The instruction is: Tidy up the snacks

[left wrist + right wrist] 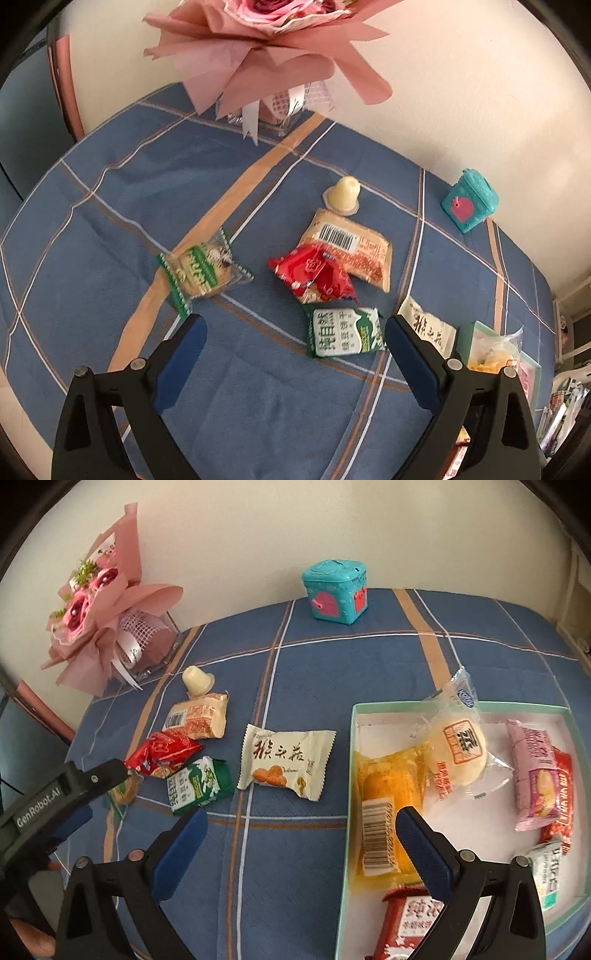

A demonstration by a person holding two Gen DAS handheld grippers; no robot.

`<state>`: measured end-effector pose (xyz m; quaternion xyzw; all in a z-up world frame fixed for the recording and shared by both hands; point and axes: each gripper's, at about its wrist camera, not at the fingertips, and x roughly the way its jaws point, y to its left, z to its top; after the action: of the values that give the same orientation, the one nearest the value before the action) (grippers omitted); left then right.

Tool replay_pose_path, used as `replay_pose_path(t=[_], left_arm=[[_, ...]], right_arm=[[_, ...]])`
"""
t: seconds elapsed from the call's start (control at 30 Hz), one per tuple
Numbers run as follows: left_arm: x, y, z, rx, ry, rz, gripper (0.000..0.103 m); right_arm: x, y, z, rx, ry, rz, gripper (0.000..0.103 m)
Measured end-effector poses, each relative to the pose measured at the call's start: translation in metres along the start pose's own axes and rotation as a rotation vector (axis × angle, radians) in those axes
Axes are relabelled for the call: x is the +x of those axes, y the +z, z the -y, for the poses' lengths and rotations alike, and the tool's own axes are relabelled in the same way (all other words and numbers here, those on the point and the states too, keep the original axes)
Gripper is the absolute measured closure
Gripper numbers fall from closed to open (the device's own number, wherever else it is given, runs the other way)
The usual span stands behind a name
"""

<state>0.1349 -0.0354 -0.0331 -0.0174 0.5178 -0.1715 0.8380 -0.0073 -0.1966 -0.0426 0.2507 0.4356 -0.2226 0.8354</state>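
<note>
Loose snacks lie on the blue plaid cloth: a clear green-edged cookie packet, a red packet, a beige barcoded packet, a green-and-white packet, a pale jelly cup and a white packet. My left gripper hangs open just in front of the green-and-white packet, holding nothing. Open and empty too, my right gripper straddles the left wall of the mint-rimmed tray. The tray holds a yellow packet, a bun, a pink packet and others.
A pink paper bouquet in a clear box stands at the back left against the wall. A teal toy box sits at the back edge. The left gripper's black finger reaches in over the cookie packet.
</note>
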Motion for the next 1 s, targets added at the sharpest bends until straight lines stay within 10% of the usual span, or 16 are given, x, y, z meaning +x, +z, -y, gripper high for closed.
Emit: replay_pose_path(t=[0.37, 0.67, 1.0], left_arm=[[0.013, 0.011, 0.012, -0.026, -0.07, 0.025, 0.006], [0.049, 0.011, 0.024, -0.018, -0.072, -0.113, 0.006], [0.082, 0.01, 0.028, -0.06, -0.082, -0.193, 0.016]], right_arm=[[0.024, 0.014, -0.011, -0.031, 0.012, 0.016, 0.0], [0.055, 0.022, -0.016, -0.03, 0.013, -0.028, 0.001], [0.071, 0.027, -0.028, -0.124, -0.047, -0.023, 0.021]])
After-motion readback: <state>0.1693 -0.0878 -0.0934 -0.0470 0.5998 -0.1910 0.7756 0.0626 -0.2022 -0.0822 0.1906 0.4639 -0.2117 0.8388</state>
